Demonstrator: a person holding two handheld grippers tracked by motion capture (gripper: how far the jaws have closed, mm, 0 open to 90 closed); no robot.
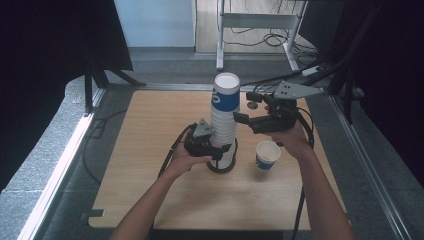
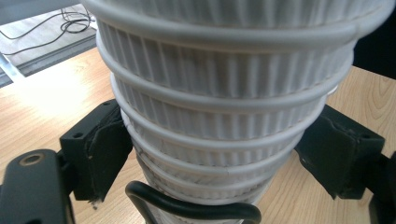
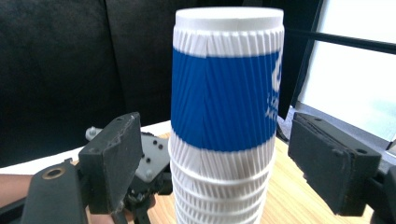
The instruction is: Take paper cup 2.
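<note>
A tall stack of ribbed white paper cups (image 1: pixel 223 131) stands upside down on the wooden table (image 1: pixel 150 130); its top cup (image 1: pixel 225 98) carries a blue band. My left gripper (image 1: pixel 214 149) is shut on the stack's lower part, both pads (image 2: pixel 109 149) pressing the ribbed cups (image 2: pixel 219 121). My right gripper (image 1: pixel 246 106) is up beside the stack's upper part. In the right gripper view its jaws stand wide on either side of the blue-banded cup (image 3: pixel 224 102), with gaps to both pads (image 3: pixel 119 149). So the right gripper (image 3: pixel 229 154) is open.
A single blue-and-white cup (image 1: pixel 267 156) stands upright on the table, right of the stack and under my right hand. A black ring (image 1: pixel 222 169) circles the stack's foot. Dark curtains flank the table; a desk frame and cables lie beyond its far edge.
</note>
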